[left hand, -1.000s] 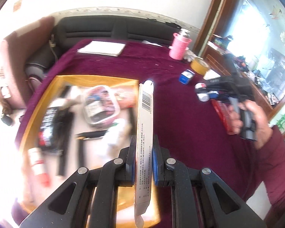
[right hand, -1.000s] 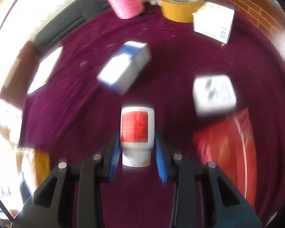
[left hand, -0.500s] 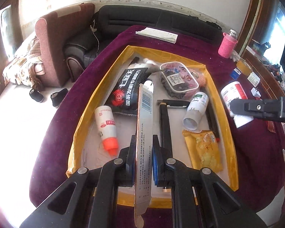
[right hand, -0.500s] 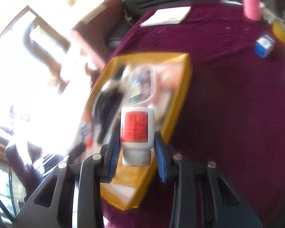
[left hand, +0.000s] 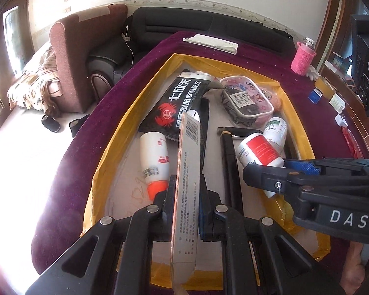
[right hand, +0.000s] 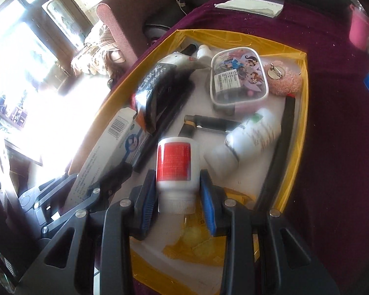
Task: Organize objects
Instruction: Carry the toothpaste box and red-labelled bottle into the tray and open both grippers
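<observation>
Left wrist: left gripper [left hand: 186, 196] clamps box [left hand: 187, 172] over tray [left hand: 103, 162].

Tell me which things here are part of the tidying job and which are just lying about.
In the job:
- flat carton, clamped in the left gripper
- red-label bottle, clamped in the right gripper
- yellow-edged tray they hang over

Lying about:
- pink cup on the cloth
- folded paper at the far edge
- armchair beyond the table
</observation>
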`<state>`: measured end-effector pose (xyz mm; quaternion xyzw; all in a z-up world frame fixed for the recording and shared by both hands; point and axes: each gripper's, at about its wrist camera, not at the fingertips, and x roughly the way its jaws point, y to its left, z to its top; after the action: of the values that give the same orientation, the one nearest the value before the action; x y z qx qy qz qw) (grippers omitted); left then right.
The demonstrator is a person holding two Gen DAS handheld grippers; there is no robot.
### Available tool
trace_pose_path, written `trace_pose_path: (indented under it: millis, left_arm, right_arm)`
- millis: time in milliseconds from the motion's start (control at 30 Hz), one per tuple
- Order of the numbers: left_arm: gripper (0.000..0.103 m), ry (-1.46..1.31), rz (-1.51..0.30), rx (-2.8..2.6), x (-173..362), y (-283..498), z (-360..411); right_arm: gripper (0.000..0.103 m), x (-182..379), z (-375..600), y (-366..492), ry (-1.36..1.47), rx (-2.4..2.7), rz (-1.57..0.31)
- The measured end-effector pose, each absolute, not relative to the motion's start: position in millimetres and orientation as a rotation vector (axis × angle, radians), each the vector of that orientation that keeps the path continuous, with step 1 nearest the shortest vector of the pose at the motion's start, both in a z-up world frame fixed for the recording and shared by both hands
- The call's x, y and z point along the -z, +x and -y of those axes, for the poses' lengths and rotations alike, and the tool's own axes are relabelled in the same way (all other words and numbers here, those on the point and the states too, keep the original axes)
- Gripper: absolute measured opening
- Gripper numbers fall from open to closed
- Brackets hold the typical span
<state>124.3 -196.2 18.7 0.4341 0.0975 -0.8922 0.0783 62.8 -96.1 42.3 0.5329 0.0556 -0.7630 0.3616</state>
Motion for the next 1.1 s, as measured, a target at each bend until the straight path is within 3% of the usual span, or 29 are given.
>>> trace_pose_path:
  millis: [367, 533, 600, 1100]
  left_arm:
    - [0.017, 1.224, -0.295, 2.66, -28.8, 132.0, 198.1]
    - [0.055, 1.118, -0.257, 2.647, -44.7, 140.1, 197.5]
    - [0.061, 1.078, -0.237, 2.657, -51.7, 143.1, 193.2]
    - [0.068, 1.047, 0.004, 2.691, -80.2, 137.3, 131.8]
  right_arm:
    - [0.033, -47.9, 100.4, 73.0, 1.318, 1.988, -0.188]
    - [0.033, -66.5, 89.5, 74.0, 1.254, 2.007, -0.127]
    - [0.033, -74.2, 83.0, 73.8, 1.226, 2.017, -0.103]
    - [0.033, -95.5, 6.2, 70.0, 1.164, 2.144, -0.007]
